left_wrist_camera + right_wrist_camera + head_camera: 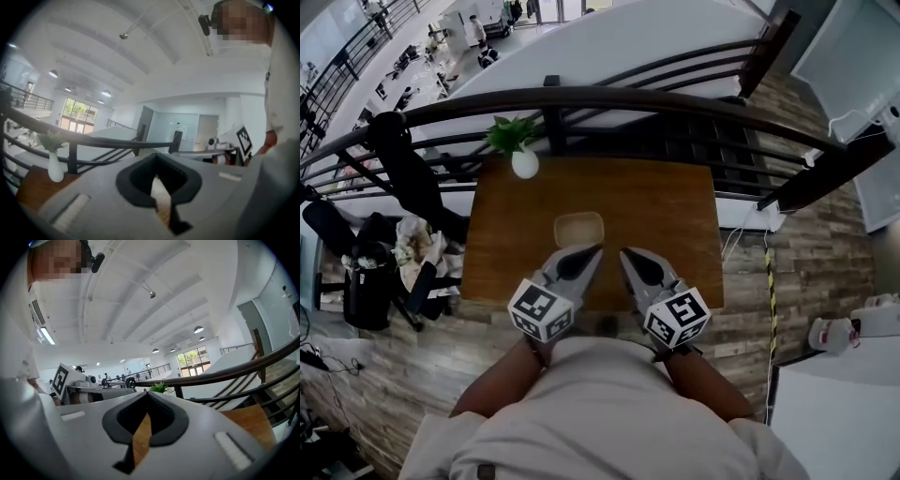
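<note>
While the left gripper [594,251] and right gripper [626,253] hang empty, jaws pressed together, just beside the shallow beige dish [578,228], closed tips could shove it across the brown wooden table [666,206].

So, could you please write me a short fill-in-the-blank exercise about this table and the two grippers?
1. The small white vase with a green plant stands near the far ____ corner of the brown wooden table.
2. The left gripper and the right gripper both have jaws that are ____, with nothing held.
3. The shallow beige container lies ____ the vase and the gripper tips.

Missing words: left; shut; between.
</note>
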### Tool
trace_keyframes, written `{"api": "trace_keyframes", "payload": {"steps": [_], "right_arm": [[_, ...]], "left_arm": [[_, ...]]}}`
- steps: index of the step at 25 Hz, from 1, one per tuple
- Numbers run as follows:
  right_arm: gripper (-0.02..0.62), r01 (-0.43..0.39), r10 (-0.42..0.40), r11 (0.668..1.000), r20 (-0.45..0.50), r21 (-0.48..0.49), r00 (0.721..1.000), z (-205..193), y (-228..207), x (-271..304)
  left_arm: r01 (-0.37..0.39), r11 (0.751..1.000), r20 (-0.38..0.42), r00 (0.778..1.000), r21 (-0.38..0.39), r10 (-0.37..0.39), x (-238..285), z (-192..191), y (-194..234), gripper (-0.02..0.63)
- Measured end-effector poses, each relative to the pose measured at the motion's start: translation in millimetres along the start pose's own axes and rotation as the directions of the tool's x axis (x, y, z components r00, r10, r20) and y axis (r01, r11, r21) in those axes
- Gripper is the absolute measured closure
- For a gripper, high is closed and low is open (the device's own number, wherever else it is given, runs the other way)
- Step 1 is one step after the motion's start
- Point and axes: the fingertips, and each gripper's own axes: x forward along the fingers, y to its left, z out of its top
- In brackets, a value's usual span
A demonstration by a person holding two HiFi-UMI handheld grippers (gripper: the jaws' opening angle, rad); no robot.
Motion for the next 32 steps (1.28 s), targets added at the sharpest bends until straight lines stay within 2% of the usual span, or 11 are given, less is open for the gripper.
{"api": "trace_keyframes", "payload": {"steps": [7,18,32], "right_arm": [[0.591,-0.054,0.055,0.998,-0.032,0.02,0.998,1,-34,17],[0.59,-0.071,0.08,0.994,-0.113,0.08,0.99,-22,-71,65],[0.589,0.003,0.035,0.981,-0.194,0.195,0.98,-100,-119,120]], "left_arm": [[-0.029,0.999,-0.013,0.999,0.019,0.03,31,6,9,0.603],[-0.033,0.999,-0.055,0.998,-0.013,0.033,55,-10,65,0.603],[-0.003,0.997,-0.204,0.979,-0.072,-0.012,87,-91,140,0.603]]}}
